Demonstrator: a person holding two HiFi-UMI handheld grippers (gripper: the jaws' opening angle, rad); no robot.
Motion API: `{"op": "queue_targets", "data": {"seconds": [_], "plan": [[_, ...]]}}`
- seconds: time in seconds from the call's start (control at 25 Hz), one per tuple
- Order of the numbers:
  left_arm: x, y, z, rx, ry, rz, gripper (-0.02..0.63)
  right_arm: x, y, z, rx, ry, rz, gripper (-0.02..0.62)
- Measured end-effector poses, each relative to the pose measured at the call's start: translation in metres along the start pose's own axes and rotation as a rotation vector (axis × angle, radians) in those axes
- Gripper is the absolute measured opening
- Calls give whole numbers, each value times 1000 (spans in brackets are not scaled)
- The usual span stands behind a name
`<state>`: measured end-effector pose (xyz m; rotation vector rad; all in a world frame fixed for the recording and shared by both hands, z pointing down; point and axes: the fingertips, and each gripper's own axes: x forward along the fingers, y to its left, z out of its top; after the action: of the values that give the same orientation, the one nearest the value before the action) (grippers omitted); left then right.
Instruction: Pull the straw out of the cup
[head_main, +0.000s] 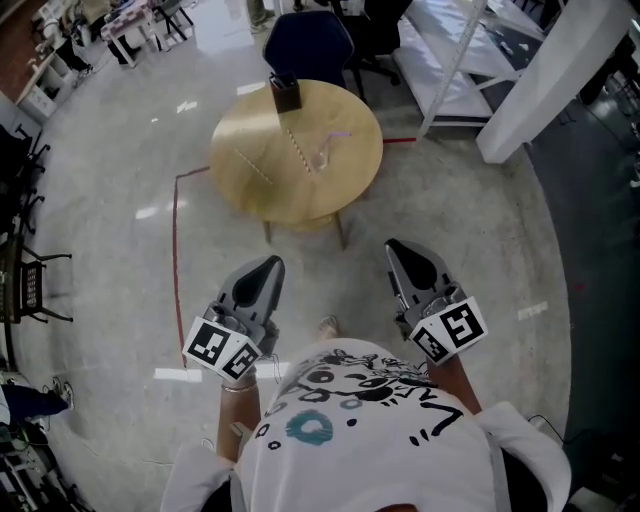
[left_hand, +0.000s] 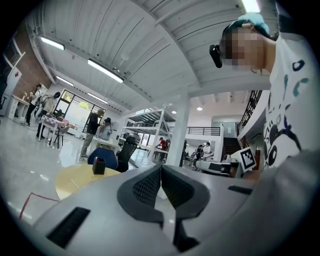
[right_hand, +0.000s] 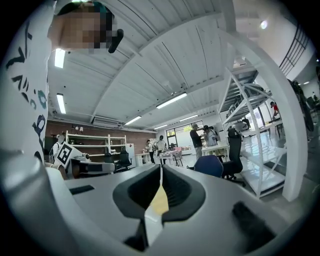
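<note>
Bright, even light comes from ceiling strip lights, blown out white in both gripper views. The glossy floor shows pale glare patches, and a soft shadow lies under the table. Gripper views bend hard toward black round edges. Close up, the left gripper and right gripper look soft.

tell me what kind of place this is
Probably a big open-plan workshop or lab hall: a polished floor, tall white shelving racks, a round wooden table, plus people and office chairs in the background.
</note>
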<state>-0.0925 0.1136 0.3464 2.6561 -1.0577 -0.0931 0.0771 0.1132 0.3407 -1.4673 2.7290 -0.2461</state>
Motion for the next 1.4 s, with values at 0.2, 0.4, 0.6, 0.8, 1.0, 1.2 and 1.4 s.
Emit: {"op": "queue_targets", "data": {"seconds": [0.2,0.4,0.6,0.8,1.0,1.2,1.4], "plan": [[9,22,14,-4,-1,-12,17,21,-2,5,9,9,-23,29],[20,42,16,0,15,-48,17,45,-9,-2,24,17,-39,29],[25,61,13,-1,34,-39,17,58,-9,-9,23,38,-46,29],[30,71,4,-15,53,-29,17,65,-16,-16,37,53,-55,29],[36,80,-3,-34,63,-9,17,80,-25,-25,44,78,-38,29],[44,96,-7,-36,70,21,17,103,-36,-32,61,85,-12,29],[65,119,-6,-45,61,52,17,137,-59,-40,61,106,17,29]]}}
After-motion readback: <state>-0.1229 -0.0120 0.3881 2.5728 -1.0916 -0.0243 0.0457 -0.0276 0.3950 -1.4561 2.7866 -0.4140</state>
